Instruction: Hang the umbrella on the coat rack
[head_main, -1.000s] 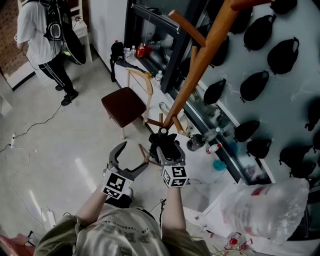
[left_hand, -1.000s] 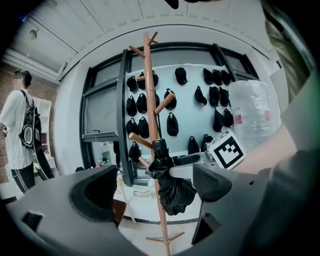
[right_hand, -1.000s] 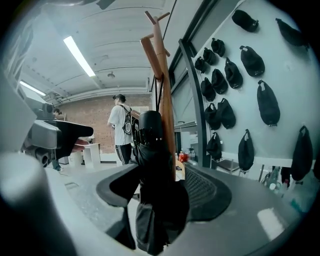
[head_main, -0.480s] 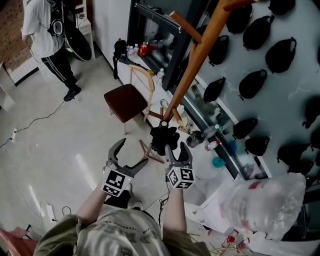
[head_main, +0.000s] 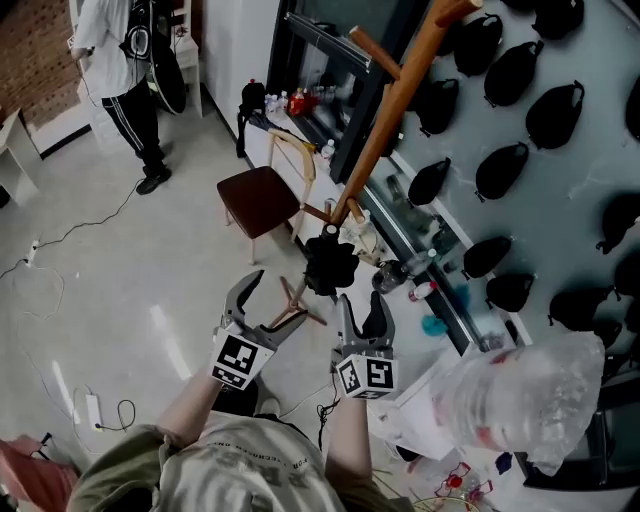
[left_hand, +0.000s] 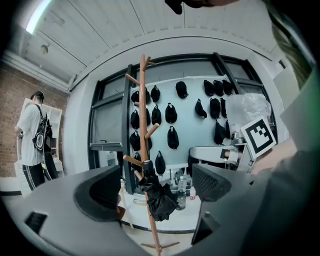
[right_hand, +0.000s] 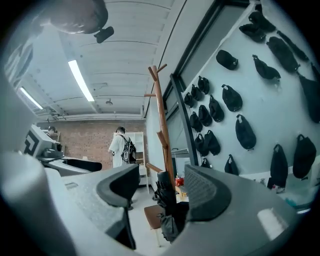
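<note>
A folded black umbrella (head_main: 330, 262) hangs from a low peg of the wooden coat rack (head_main: 385, 130). In the head view my right gripper (head_main: 362, 310) stands open just below the umbrella, apart from it, with nothing between its jaws. My left gripper (head_main: 268, 308) is open and empty too, to the left of the rack's foot. The left gripper view shows the umbrella (left_hand: 157, 197) on the rack (left_hand: 145, 115), framed by the open left gripper (left_hand: 156, 187). From the right gripper view the umbrella (right_hand: 167, 200) hangs close ahead of the open right gripper (right_hand: 155, 187).
A wooden chair (head_main: 262, 200) stands left of the rack. A person (head_main: 125, 60) stands at the far left. Black caps (head_main: 520, 110) hang on the wall at the right. Bottles (head_main: 400, 272) sit on a low ledge, and a clear plastic bag (head_main: 520, 400) bulges at lower right. Cables lie on the floor.
My right gripper has drawn back from the umbrella, which stays hanging on the rack. Both grippers have risen and shifted slightly; the view has tilted.
</note>
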